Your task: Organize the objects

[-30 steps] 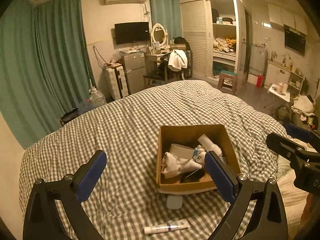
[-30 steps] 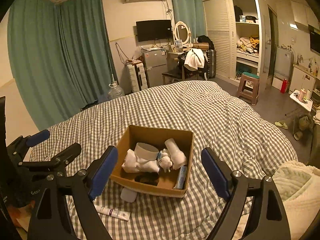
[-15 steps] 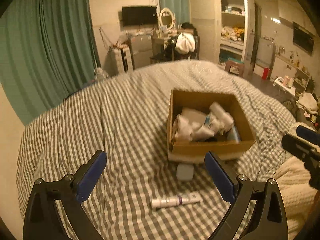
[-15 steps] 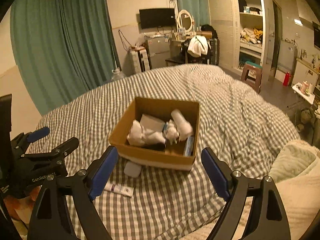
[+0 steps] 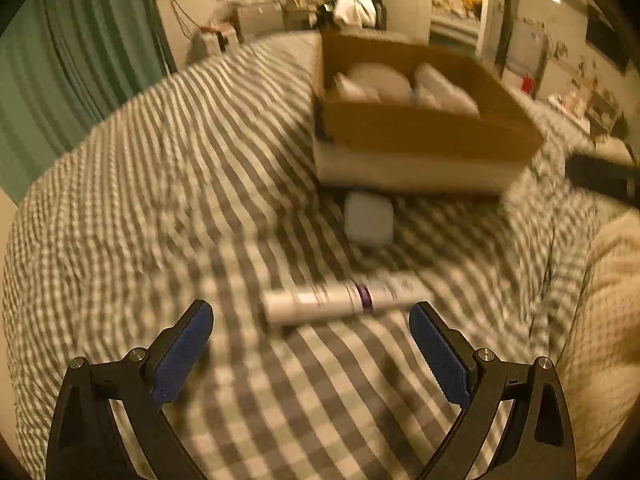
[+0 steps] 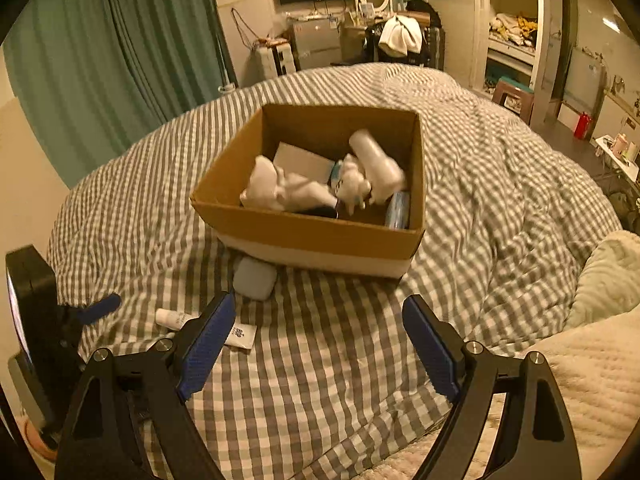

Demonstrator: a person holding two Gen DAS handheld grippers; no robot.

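Observation:
A white tube with a purple band [image 5: 344, 300] lies on the checked bedcover just ahead of my open, empty left gripper [image 5: 310, 344]. It also shows in the right wrist view [image 6: 240, 334], partly hidden behind a fingertip. A small pale case [image 5: 369, 218] [image 6: 255, 279] lies against the front of a cardboard box [image 5: 420, 128] [image 6: 320, 236]. The box holds a white bottle [image 6: 376, 164], white cloth [image 6: 280, 190] and other small items. My right gripper [image 6: 316, 340] is open and empty, in front of the box. The left wrist view is blurred.
The bed is covered by a grey and white checked duvet [image 6: 500, 168]. A cream blanket [image 6: 592, 368] lies at the right. Green curtains [image 6: 112, 52] hang at the left. A dresser, chair and wardrobe [image 6: 512, 28] stand beyond the bed.
My left gripper has moved down and forward toward the tube, which now lies just ahead of its fingertips. My right gripper has moved closer to the box. Both stay open.

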